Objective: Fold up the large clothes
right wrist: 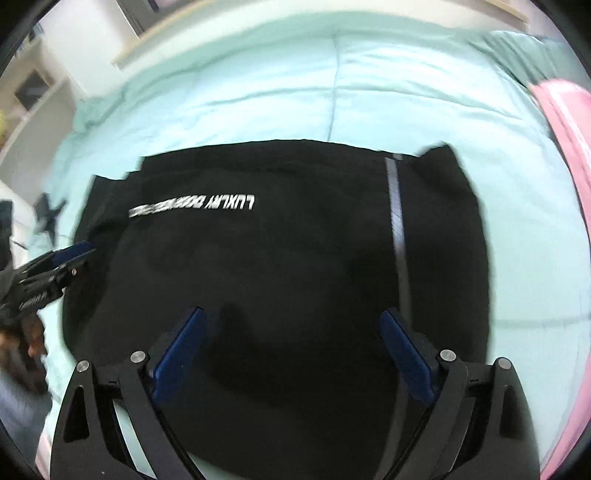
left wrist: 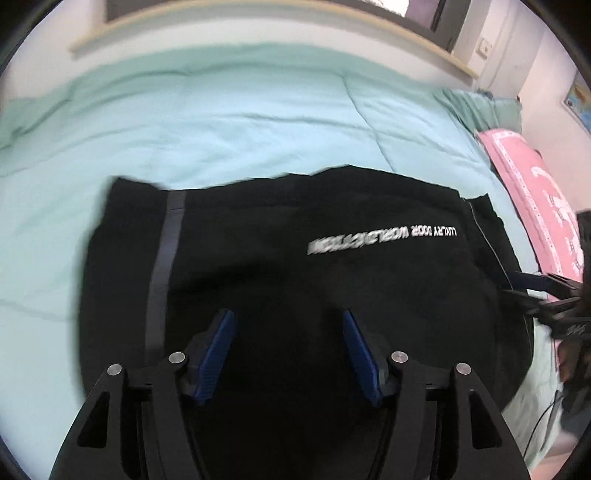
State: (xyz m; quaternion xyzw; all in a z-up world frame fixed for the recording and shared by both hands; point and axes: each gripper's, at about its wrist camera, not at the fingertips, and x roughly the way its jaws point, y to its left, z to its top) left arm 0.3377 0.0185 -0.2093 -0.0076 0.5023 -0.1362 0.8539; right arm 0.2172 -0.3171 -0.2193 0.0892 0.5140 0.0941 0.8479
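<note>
A black garment (left wrist: 280, 266) with white lettering and a grey stripe lies folded flat on a mint green bedspread (left wrist: 221, 122). It also shows in the right wrist view (right wrist: 280, 240). My left gripper (left wrist: 289, 317) is open and empty, just above the garment's near part. My right gripper (right wrist: 291, 317) is open and empty over the garment too. The right gripper also shows in the left wrist view (left wrist: 532, 291) at the garment's right edge. The left gripper also shows in the right wrist view (right wrist: 79, 253) at the garment's left edge.
A pink cloth (left wrist: 539, 206) lies on the bed to the right of the garment; it also shows in the right wrist view (right wrist: 565, 122). A wooden headboard (left wrist: 258, 22) and a wall are beyond the bed. Shelving (right wrist: 33, 92) stands at the left.
</note>
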